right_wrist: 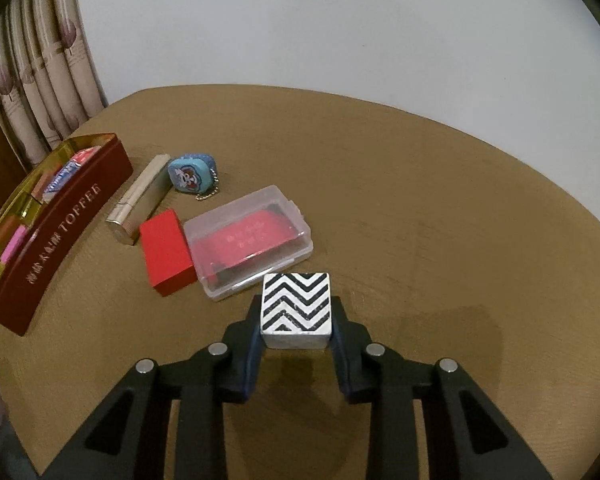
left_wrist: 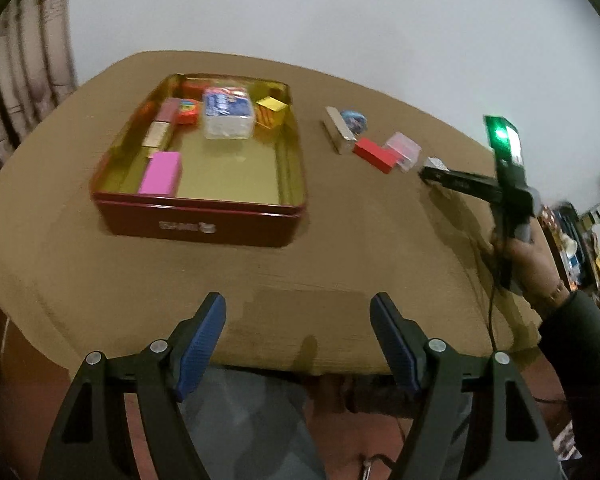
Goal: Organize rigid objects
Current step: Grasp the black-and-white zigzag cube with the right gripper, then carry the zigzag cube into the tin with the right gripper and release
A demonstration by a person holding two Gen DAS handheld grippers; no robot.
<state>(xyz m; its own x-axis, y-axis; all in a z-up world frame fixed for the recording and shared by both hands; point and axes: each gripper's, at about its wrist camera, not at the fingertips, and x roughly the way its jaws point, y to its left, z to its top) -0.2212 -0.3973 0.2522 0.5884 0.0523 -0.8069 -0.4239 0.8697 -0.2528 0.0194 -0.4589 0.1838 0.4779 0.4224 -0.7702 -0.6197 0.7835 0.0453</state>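
Observation:
A dark red toffee tin [left_wrist: 196, 222] [right_wrist: 60, 236] stands open on the brown table and holds several small boxes, among them a pink box [left_wrist: 160, 172] and a clear box [left_wrist: 228, 114]. My right gripper [right_wrist: 296, 312] [left_wrist: 430, 172] is shut on a black-and-white zigzag box [right_wrist: 296, 306] [left_wrist: 436, 163], low over the table right of the tin. Beside it lie a clear plastic case [right_wrist: 252, 236] [left_wrist: 404, 150], a red box [right_wrist: 166, 252] [left_wrist: 374, 154], a gold bar-shaped box [right_wrist: 140, 198] [left_wrist: 338, 134] and a blue keychain tin [right_wrist: 190, 176] [left_wrist: 354, 120]. My left gripper [left_wrist: 298, 320] is open and empty at the table's near edge.
A curtain [right_wrist: 32, 80] hangs at the back left, and a white wall stands behind the table [right_wrist: 420, 184]. The person's right hand and forearm [left_wrist: 540, 264] reach in from the right. Cluttered items [left_wrist: 572, 240] lie beyond the table's right edge.

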